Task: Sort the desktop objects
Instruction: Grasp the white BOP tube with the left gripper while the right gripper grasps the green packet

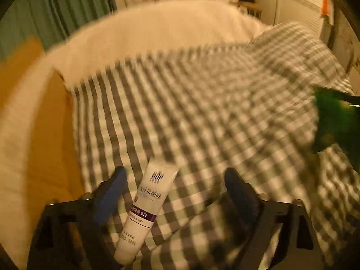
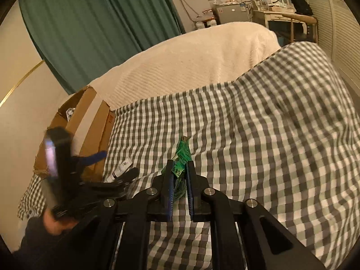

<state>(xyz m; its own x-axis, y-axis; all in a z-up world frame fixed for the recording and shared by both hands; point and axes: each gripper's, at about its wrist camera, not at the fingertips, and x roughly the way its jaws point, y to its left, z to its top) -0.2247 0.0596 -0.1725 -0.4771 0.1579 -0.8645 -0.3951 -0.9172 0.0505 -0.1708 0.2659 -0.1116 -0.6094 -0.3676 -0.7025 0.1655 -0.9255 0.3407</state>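
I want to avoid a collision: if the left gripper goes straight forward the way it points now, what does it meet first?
Probably only the checked cloth. The left gripper has open jaws around a white tube, with nothing else ahead; blur leaves depth unclear.

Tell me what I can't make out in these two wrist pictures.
- Left wrist view: motion blur smears the checkered cloth; the green packet at the right edge is a cut-off smear.
- White tube: its lower small print is too blurred to read; its bottom end is cut off.
- Right wrist view: cardboard box contents are hidden by its flaps; the left tool is blurred.
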